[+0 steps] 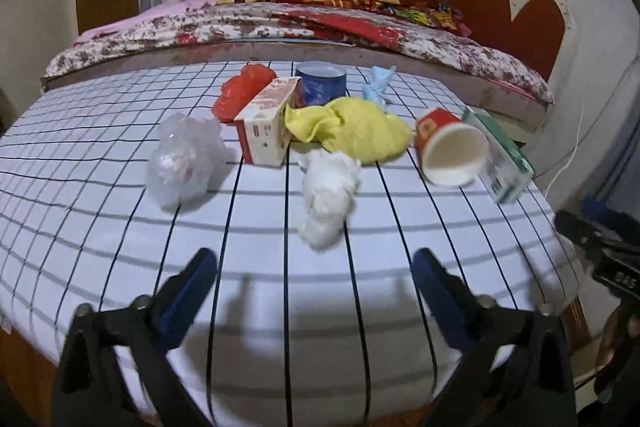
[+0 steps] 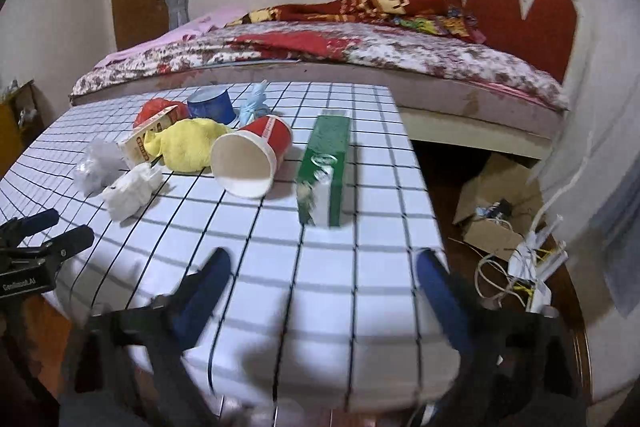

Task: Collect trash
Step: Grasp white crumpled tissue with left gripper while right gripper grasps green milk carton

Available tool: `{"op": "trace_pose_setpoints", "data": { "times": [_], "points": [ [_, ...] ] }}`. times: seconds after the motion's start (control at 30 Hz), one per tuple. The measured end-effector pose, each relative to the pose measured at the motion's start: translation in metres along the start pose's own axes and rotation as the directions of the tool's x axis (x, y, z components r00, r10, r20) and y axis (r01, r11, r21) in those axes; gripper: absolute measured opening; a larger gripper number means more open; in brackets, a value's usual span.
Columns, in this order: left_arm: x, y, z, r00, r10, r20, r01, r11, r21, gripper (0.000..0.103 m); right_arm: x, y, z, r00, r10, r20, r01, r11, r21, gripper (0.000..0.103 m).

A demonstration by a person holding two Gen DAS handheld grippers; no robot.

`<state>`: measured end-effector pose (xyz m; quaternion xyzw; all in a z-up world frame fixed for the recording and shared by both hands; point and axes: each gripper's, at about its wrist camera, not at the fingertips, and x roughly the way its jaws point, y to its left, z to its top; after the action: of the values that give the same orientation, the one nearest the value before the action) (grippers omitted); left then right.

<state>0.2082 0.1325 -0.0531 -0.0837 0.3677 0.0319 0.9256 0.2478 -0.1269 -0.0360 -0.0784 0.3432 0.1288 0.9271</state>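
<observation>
Because the rubbish lies gathered toward the middle and far half of the checked tablecloth (image 1: 120,227), both grippers hang over its bare near edge with nothing between their fingers, which reads as an approach with no grab yet made. The left gripper (image 1: 316,267) has its blue pads spread wide and empty, aimed along the cloth at the crumpled white tissue (image 1: 330,195), the nearest piece and, I would judge, its likeliest first target. Left of that sits a clear plastic bag (image 1: 186,159), scrunched and loose, and behind it a red-and-white carton (image 1: 266,125) lying on its side against a yellow cloth (image 1: 356,129). Further back are a red plastic wad (image 1: 240,91), a blue tin (image 1: 322,83) standing upright and a pale blue wrapper (image 1: 378,85). The right gripper (image 2: 324,271) is likewise parted and carrying nothing, and it faces the green box (image 2: 326,163), which stands on its long edge near the table's right side, with the red paper cup (image 2: 250,157) tipped over just beside it, mouth toward the camera. No bin or bag for the trash shows in either view, so where the pieces must go cannot be told. The tipped cup may roll if nudged
</observation>
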Motion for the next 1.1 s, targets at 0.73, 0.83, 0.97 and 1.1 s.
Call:
{"op": "trace_pose_setpoints", "data": {
  "times": [0.73, 0.83, 0.97, 1.1],
  "points": [
    [0.032, -0.002, 0.015, 0.995, -0.099, -0.019, 0.099, 0.995, 0.006, 0.029, 0.051, -0.013, 0.026, 0.999, 0.030, -0.013, -0.029, 0.999, 0.045, 0.039],
    [0.018, -0.007, 0.010, 0.993, -0.119, -0.005, 0.119, 0.993, 0.011, 0.029, 0.037, -0.019, 0.022, 0.999, 0.032, 0.010, -0.032, 0.998, 0.052, 0.039],
    [0.004, -0.017, 0.004, 0.991, -0.135, 0.008, 0.135, 0.991, 0.025, 0.029, 0.011, -0.025, 0.014, 0.998, 0.031, 0.052, -0.034, 0.998, 0.053, 0.039],
    [-0.016, -0.033, -0.005, 0.988, -0.154, 0.026, 0.152, 0.987, 0.054, 0.029, -0.017, -0.032, 0.003, 0.996, 0.018, 0.091, -0.024, 0.998, 0.057, 0.039]
  ]
}}
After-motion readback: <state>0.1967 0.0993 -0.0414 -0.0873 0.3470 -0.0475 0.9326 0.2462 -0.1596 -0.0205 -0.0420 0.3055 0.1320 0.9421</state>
